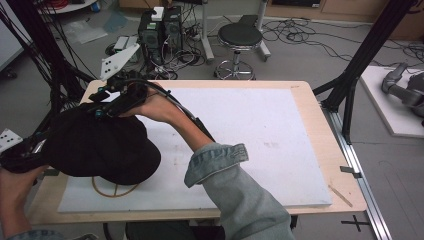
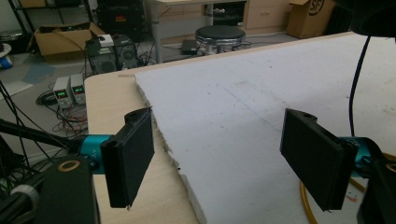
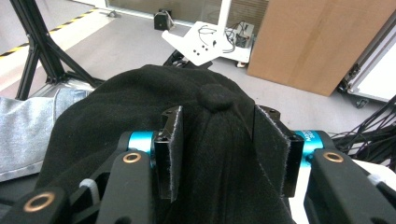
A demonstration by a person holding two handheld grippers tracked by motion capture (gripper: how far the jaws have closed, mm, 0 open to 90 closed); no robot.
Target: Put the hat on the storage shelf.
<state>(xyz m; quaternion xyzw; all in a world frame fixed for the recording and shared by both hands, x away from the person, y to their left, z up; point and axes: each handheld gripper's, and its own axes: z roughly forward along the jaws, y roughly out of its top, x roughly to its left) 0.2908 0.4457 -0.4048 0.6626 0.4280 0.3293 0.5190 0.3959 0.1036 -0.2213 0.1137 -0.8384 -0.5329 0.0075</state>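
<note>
A white foam sheet (image 1: 260, 135) covered the wooden table (image 1: 320, 150). A black fabric cap (image 1: 105, 147) sat at its near left corner, crown button upward, over a tan wooden ring (image 1: 114, 191); its brim direction could not be told. The right claw (image 3: 215, 154) straddled the crown, jaws apart, apparently unclamped. The left claw (image 2: 229, 158) stood wide apart, empty.

A white foam sheet (image 1: 250, 130) covers most of the wooden table (image 1: 320, 120). Beyond the table's far edge stand a black round stool (image 1: 240, 37) and two computer towers (image 1: 160, 30) (amid tangled cables on the floor).
</note>
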